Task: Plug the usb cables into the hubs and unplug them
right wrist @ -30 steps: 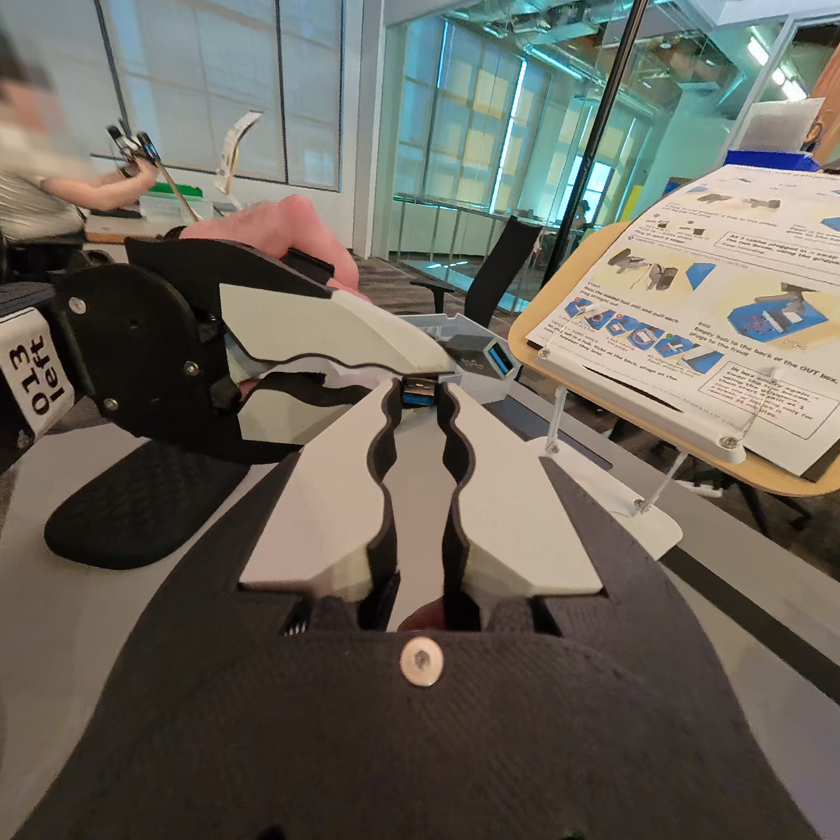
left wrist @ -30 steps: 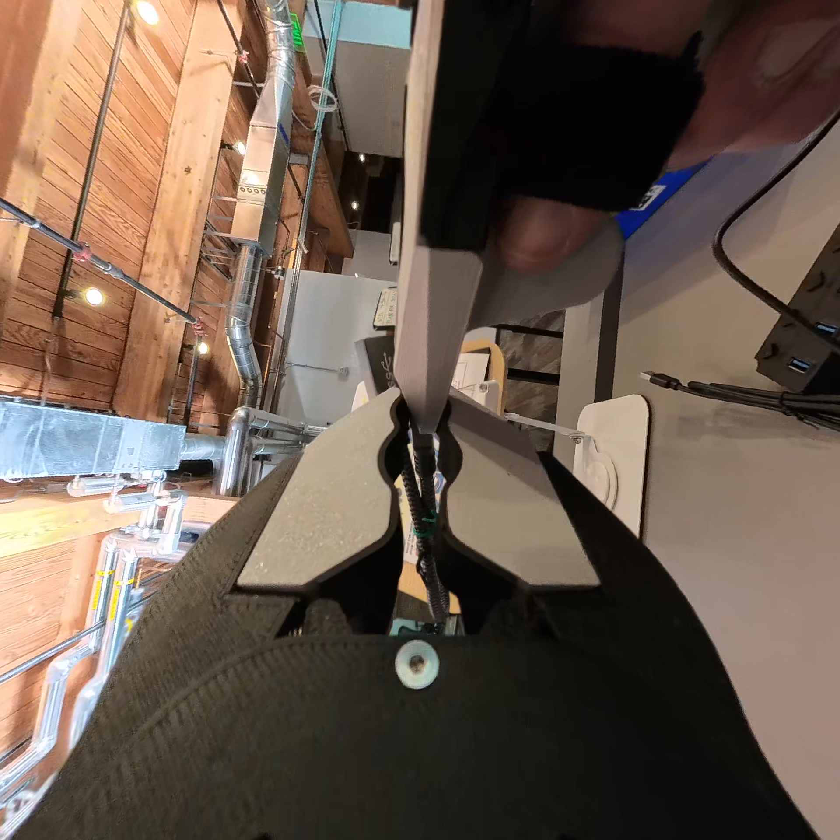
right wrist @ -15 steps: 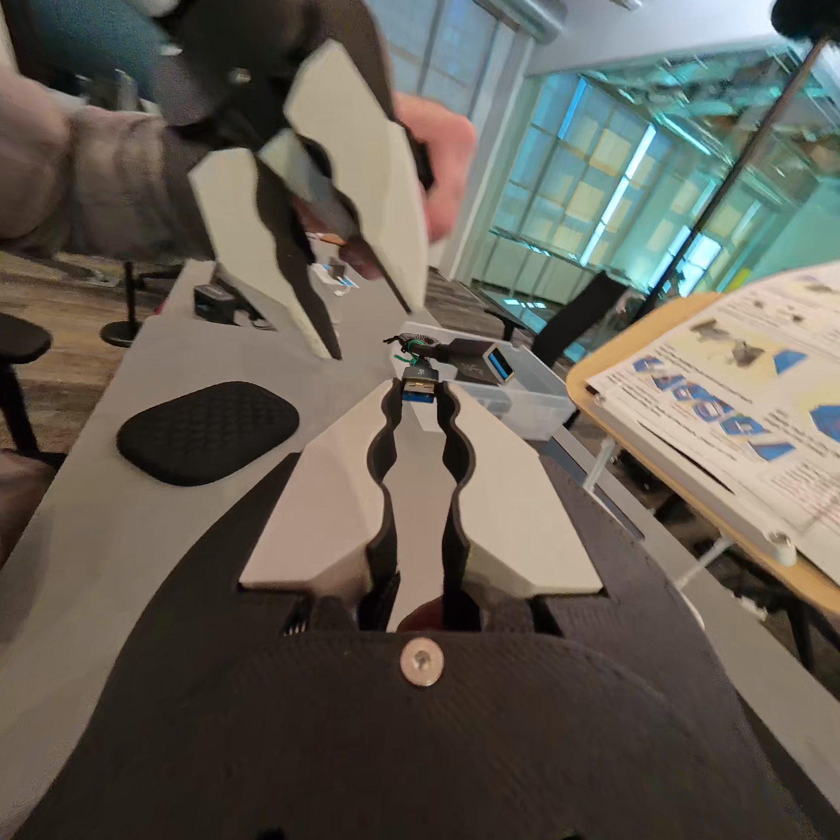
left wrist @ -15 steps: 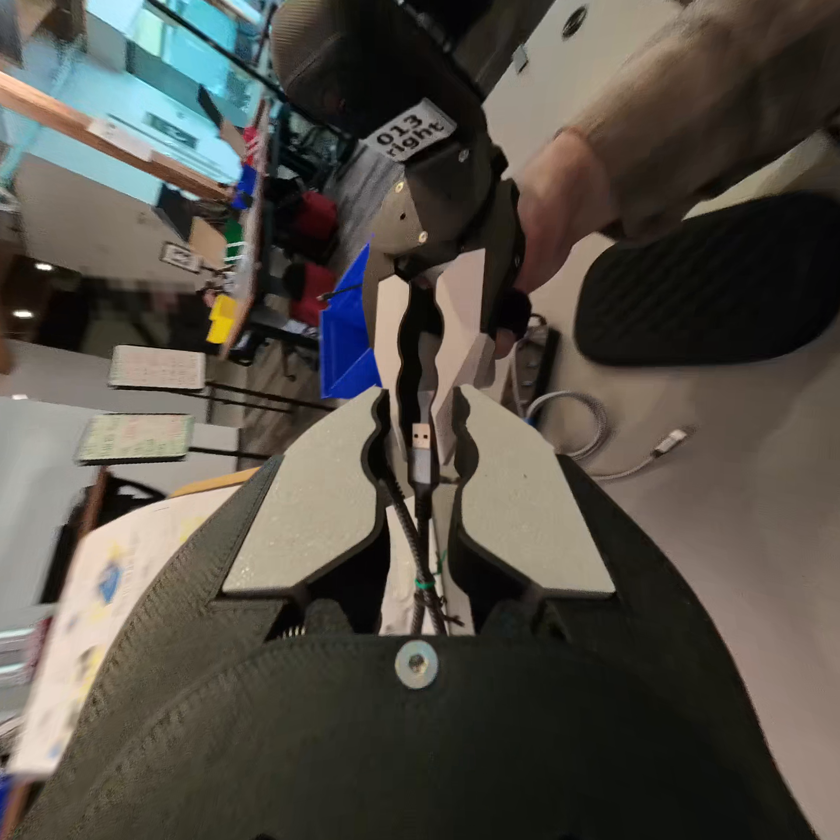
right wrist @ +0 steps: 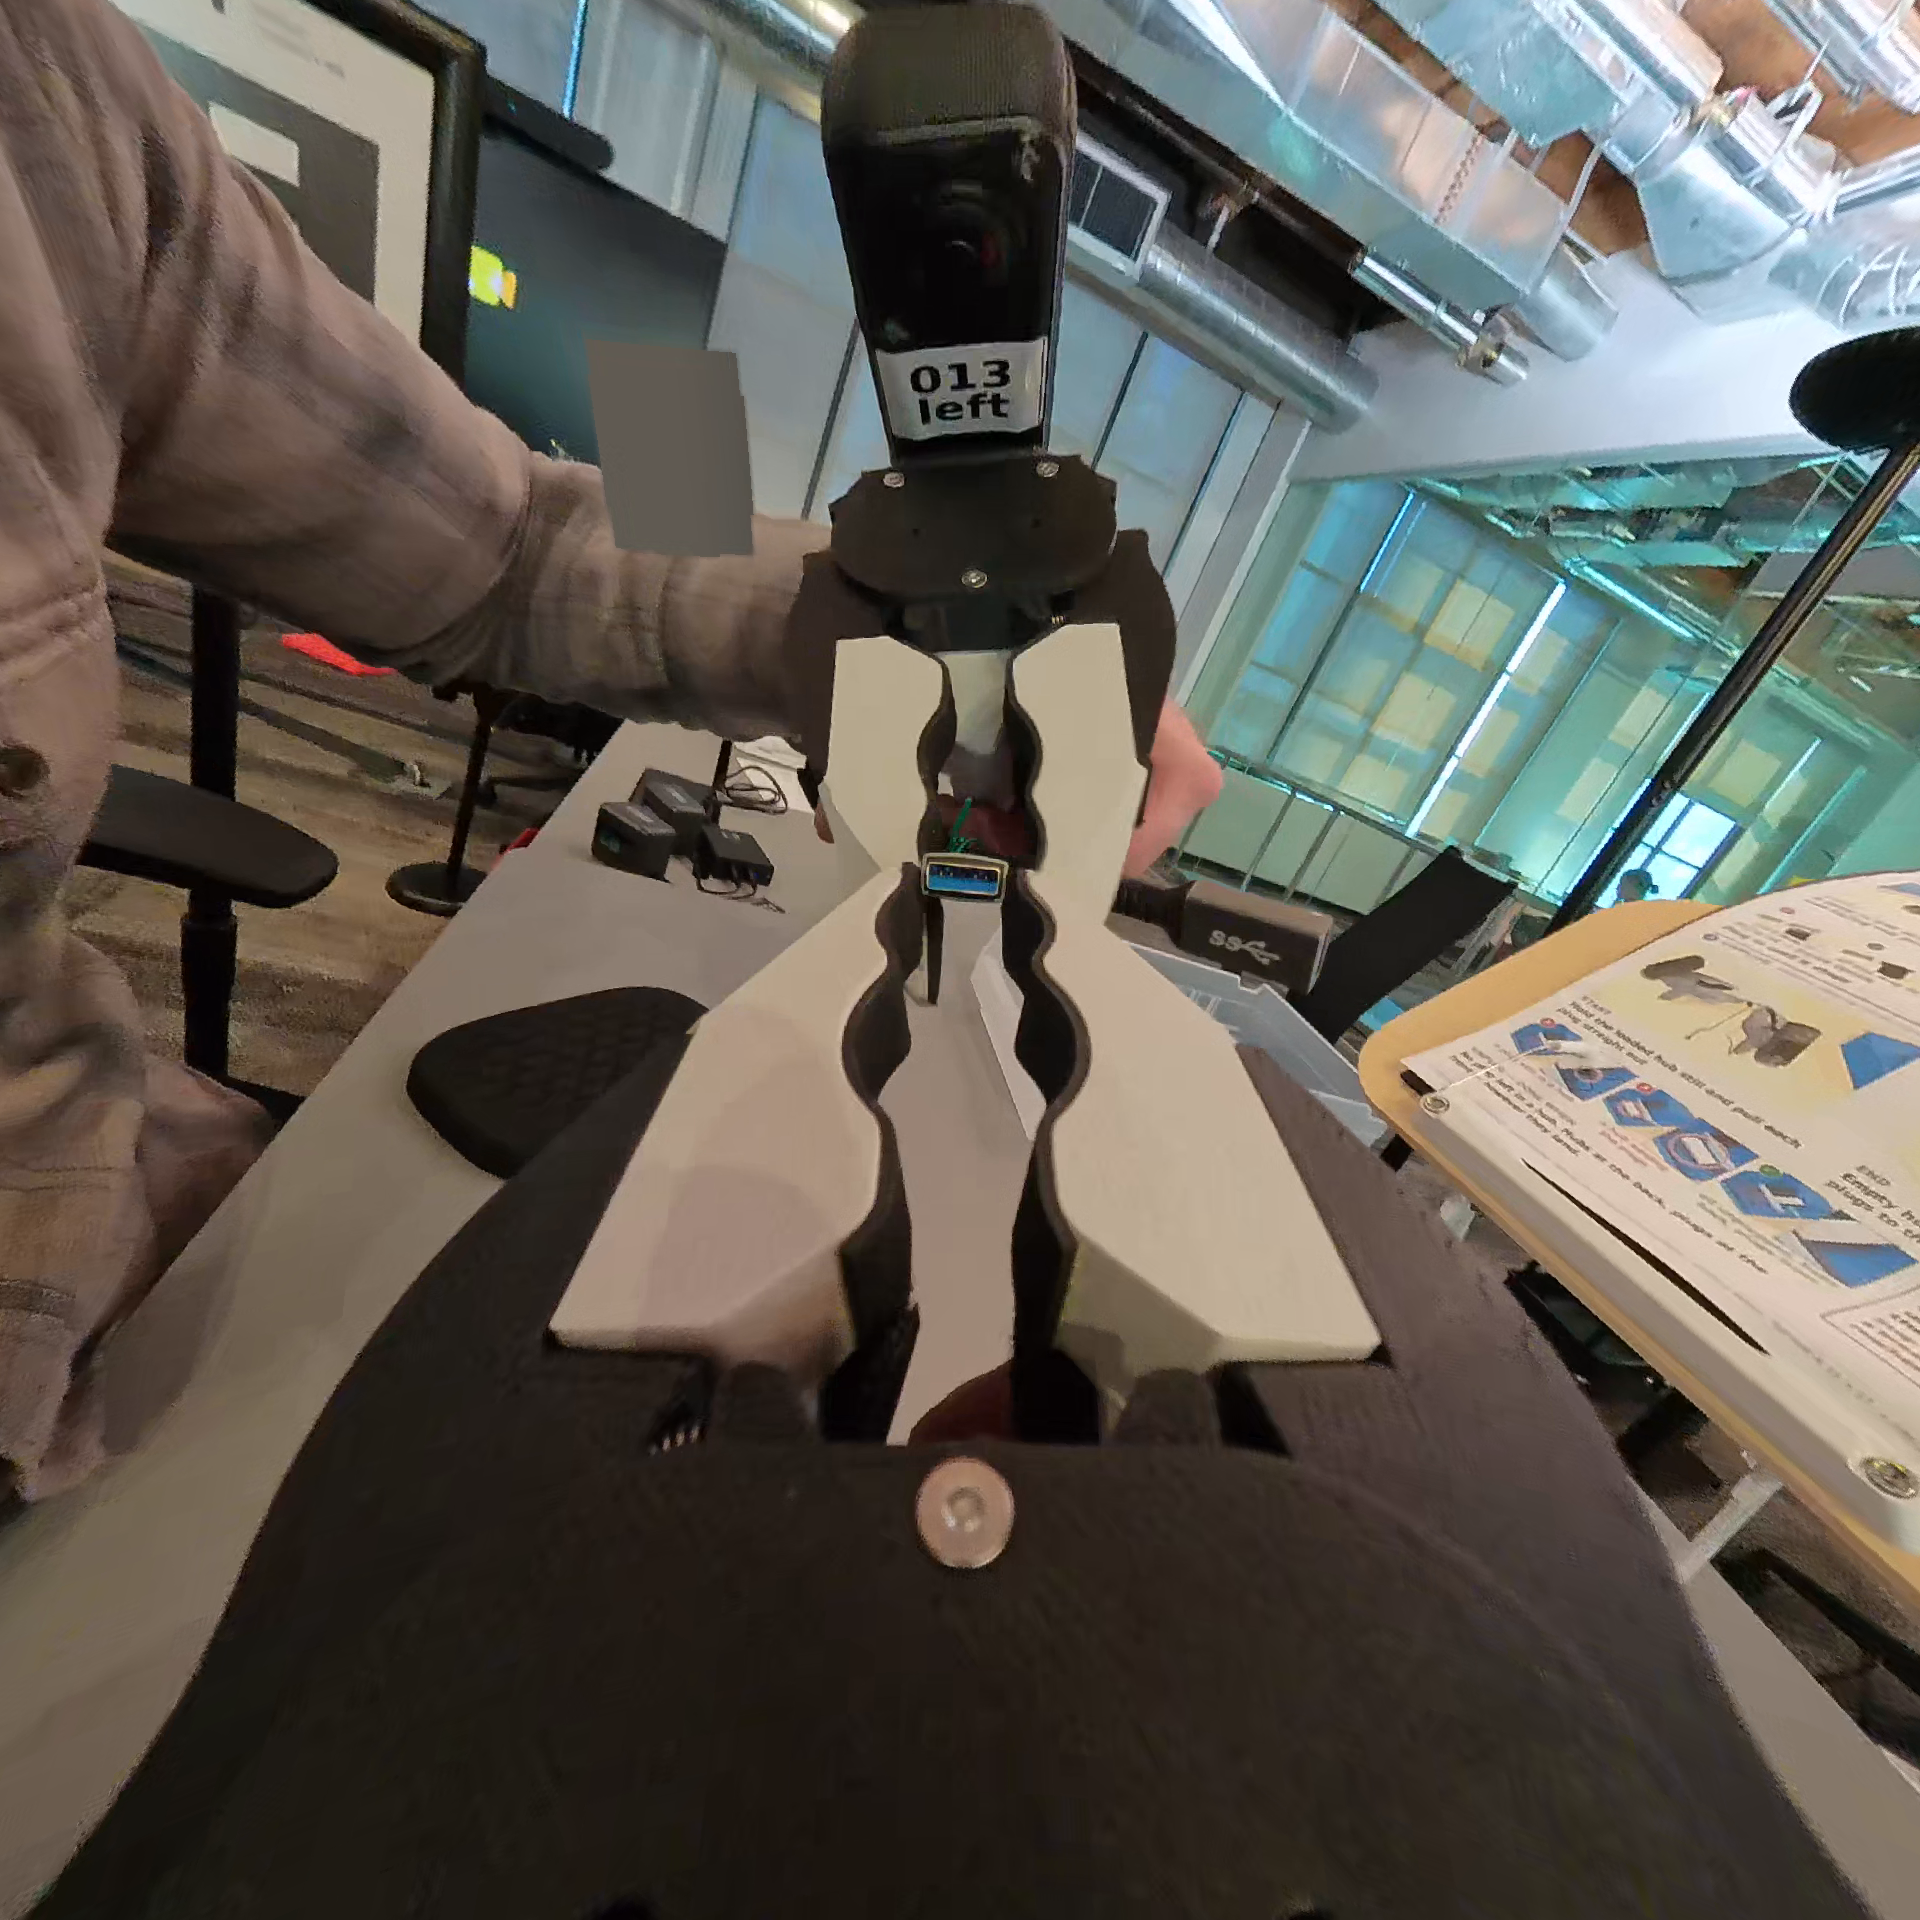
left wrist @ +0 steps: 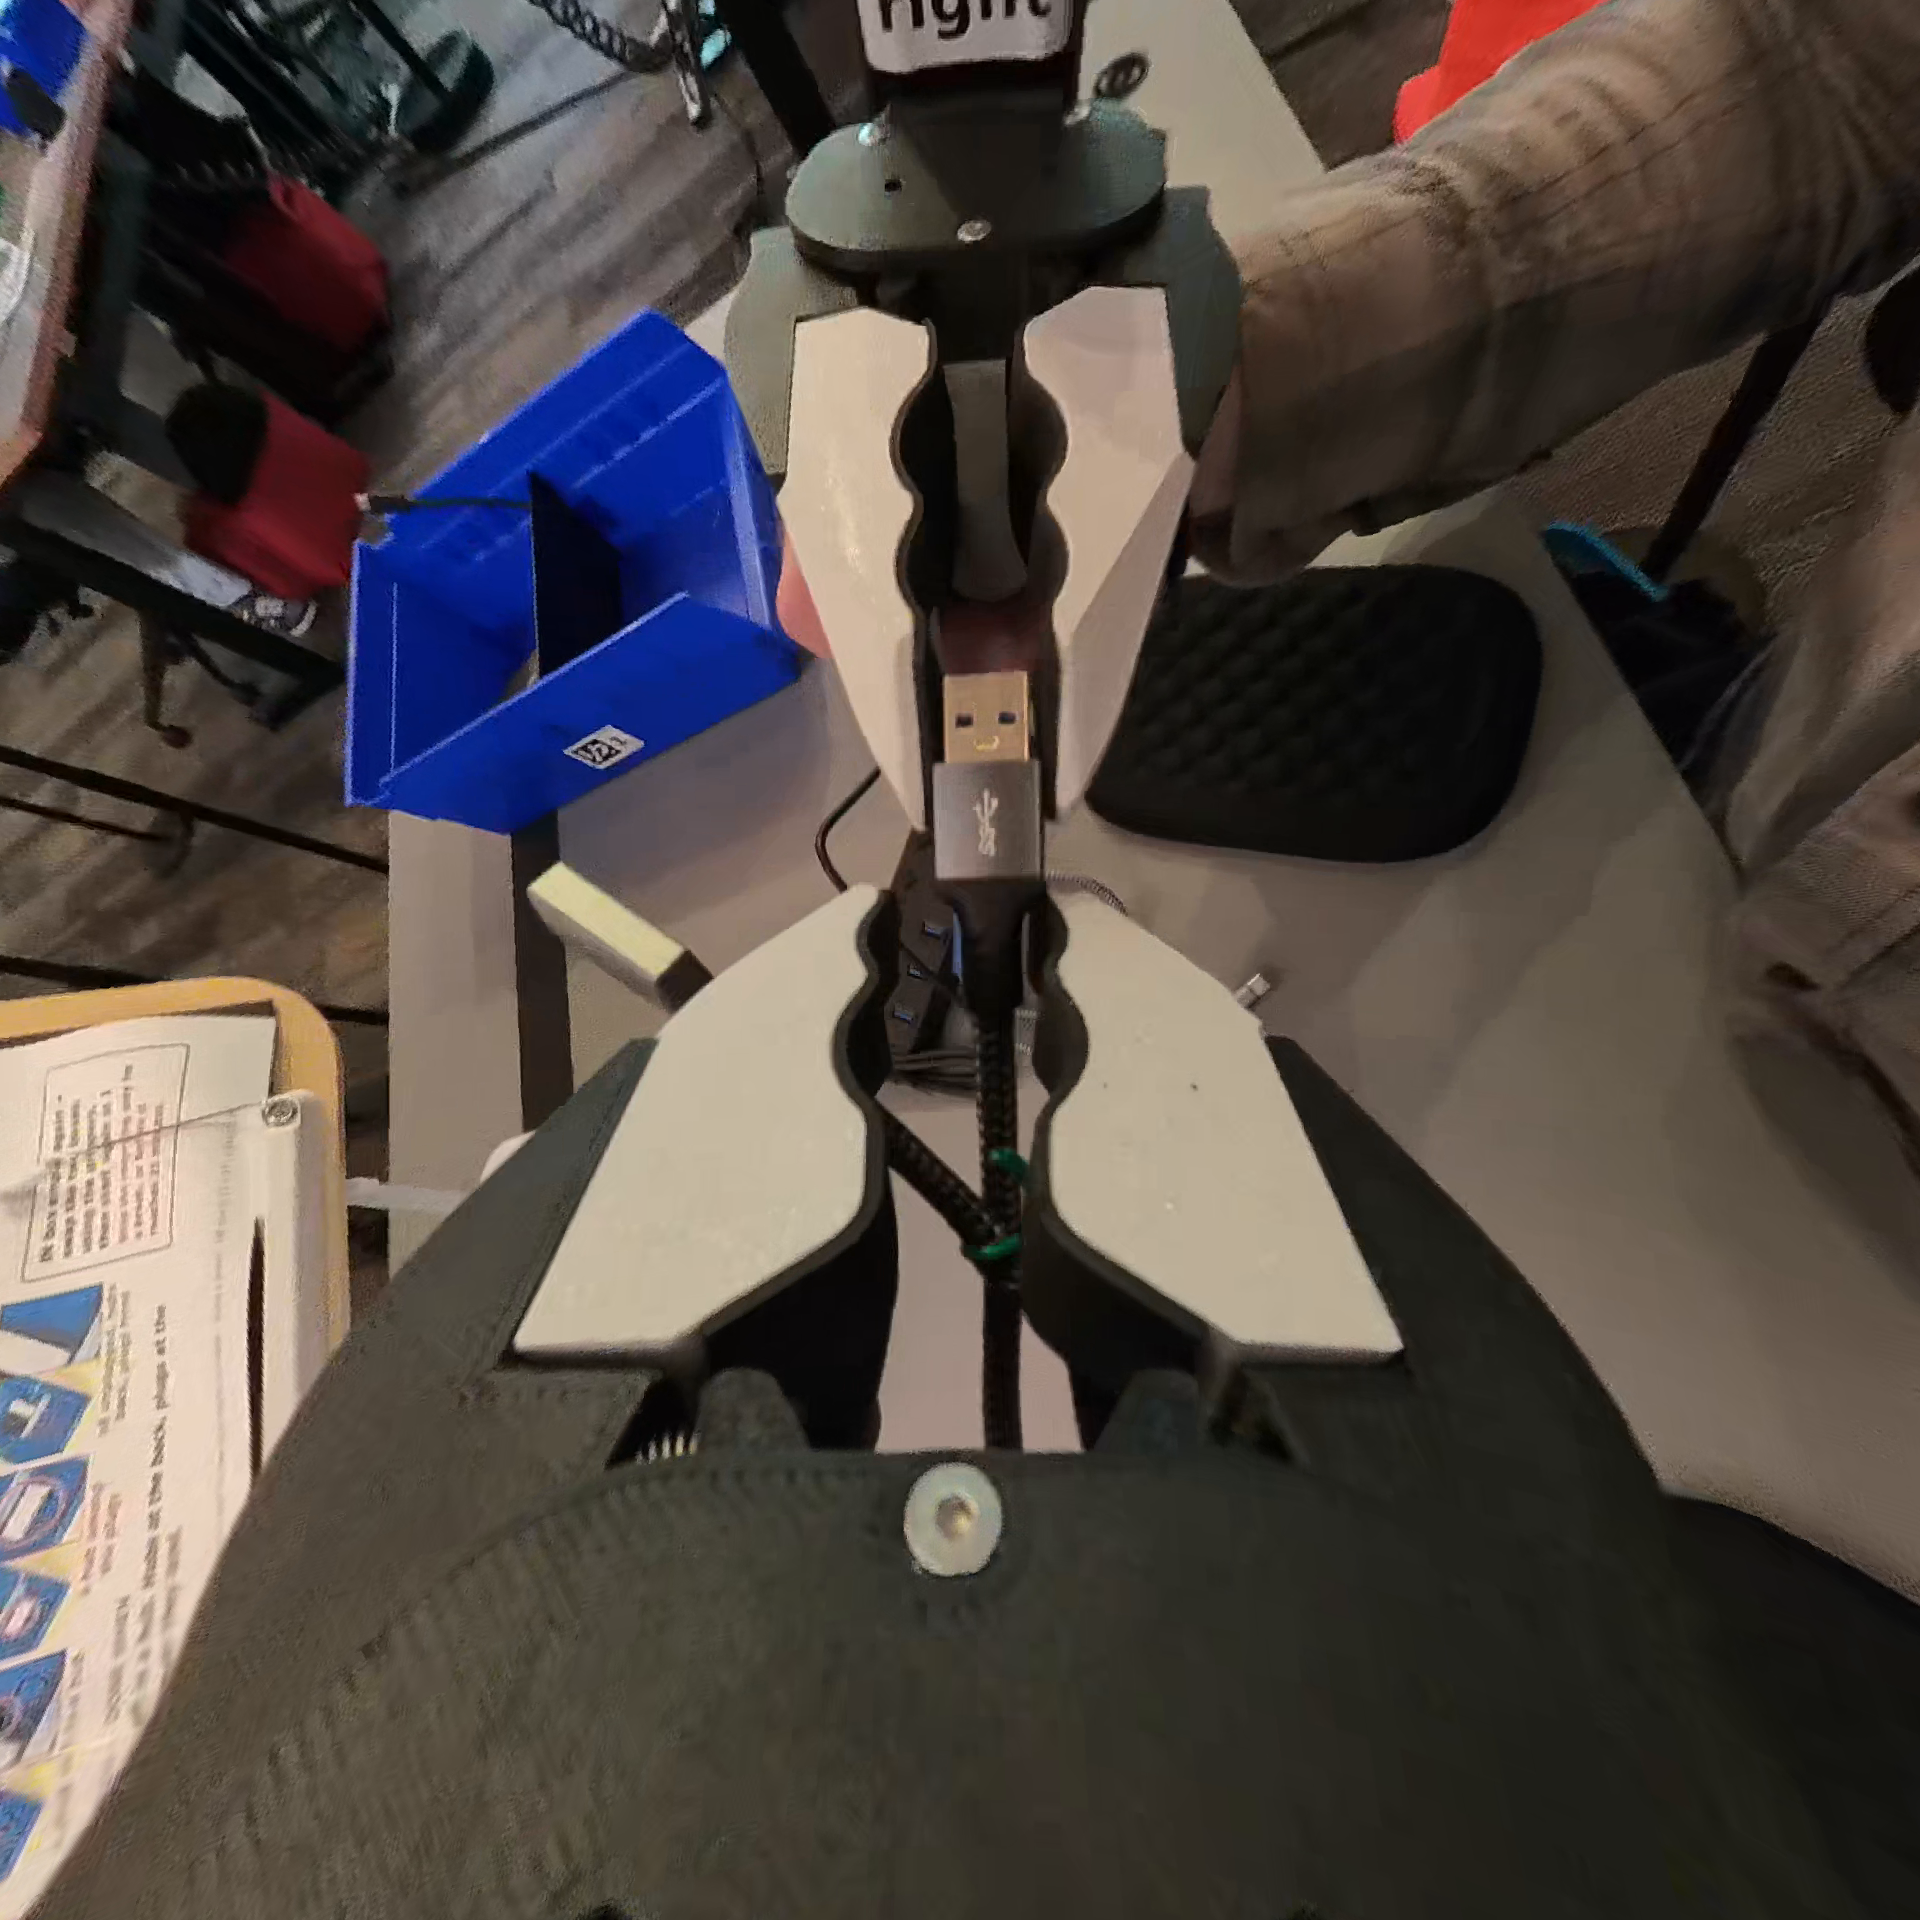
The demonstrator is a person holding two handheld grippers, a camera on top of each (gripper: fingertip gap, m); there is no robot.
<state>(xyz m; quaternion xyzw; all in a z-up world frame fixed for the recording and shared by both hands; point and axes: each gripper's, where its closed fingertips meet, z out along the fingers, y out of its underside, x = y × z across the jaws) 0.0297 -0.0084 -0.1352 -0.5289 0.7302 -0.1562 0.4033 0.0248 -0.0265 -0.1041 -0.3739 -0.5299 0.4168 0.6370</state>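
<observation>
A grey USB plug [left wrist: 985, 831] on a black braided cable [left wrist: 1000, 1101] with a green tie hangs in mid-air between the two grippers, which face each other tip to tip. My right gripper [right wrist: 961, 888] is shut on the plug's metal end, whose blue face [right wrist: 964, 876] looks at me; it also shows in the left wrist view [left wrist: 987, 812]. My left gripper [left wrist: 961, 904] has its jaws apart, and the cable runs loosely down between them without touching the pads. A black hub [left wrist: 925, 966] with blue ports lies on the table below.
On the grey table [left wrist: 1403, 1091] are a black pad [left wrist: 1320, 717], a blue bin [left wrist: 561, 623], a silver bar [left wrist: 613, 935] and small black boxes [right wrist: 675, 831]. A grey hub [right wrist: 1257, 940] sits over a clear bin [right wrist: 1247, 1029]. An instruction sheet on a stand [right wrist: 1714, 1091] is at the right. The person's sleeves are near. Less than 4 cm separates the two grippers' tips.
My left gripper has swung round to face the right gripper head-on, and its jaws have widened around the cable. The right gripper has kept the plug at its tips.
</observation>
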